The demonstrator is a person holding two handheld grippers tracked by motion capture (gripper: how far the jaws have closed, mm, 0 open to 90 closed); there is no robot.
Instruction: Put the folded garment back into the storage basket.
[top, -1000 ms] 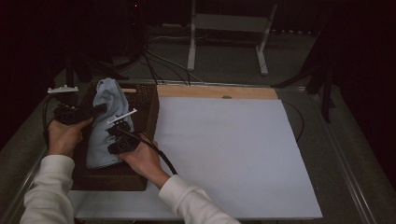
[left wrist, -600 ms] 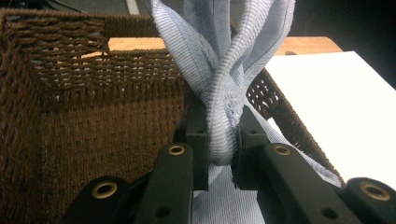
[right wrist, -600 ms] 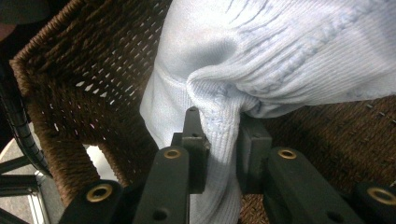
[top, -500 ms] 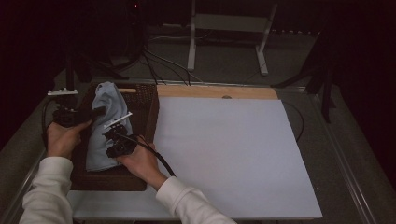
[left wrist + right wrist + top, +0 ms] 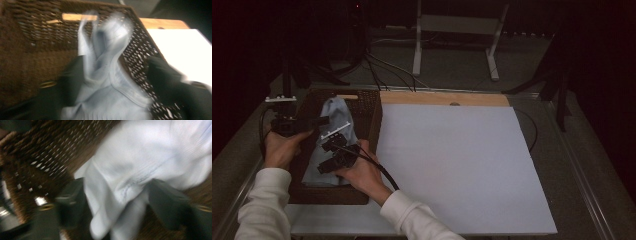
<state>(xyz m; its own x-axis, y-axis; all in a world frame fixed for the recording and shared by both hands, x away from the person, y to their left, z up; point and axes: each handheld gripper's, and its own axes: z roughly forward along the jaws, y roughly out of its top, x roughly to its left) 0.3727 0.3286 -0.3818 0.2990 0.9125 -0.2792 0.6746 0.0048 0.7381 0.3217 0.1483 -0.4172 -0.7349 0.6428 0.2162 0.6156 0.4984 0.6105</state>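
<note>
A light blue cloth lies crumpled in a brown wicker basket at the table's left. My left gripper reaches in from the basket's left side, over the cloth's upper part. In the left gripper view its jaws have just been opening and stand apart, open, with the cloth loose between them. My right gripper is over the cloth's middle. Its jaws have also just been opening and are open, with a fold of the cloth hanging between them, unpinched. Both gripper views are blurred.
A large white board covers the table right of the basket, with a wooden strip along its far edge. Cables and a white stand's legs lie beyond the table. The basket wall rises close around both grippers.
The cloth's raised top has sunk a little lower into the basket. Both hands have stayed almost where they were.
</note>
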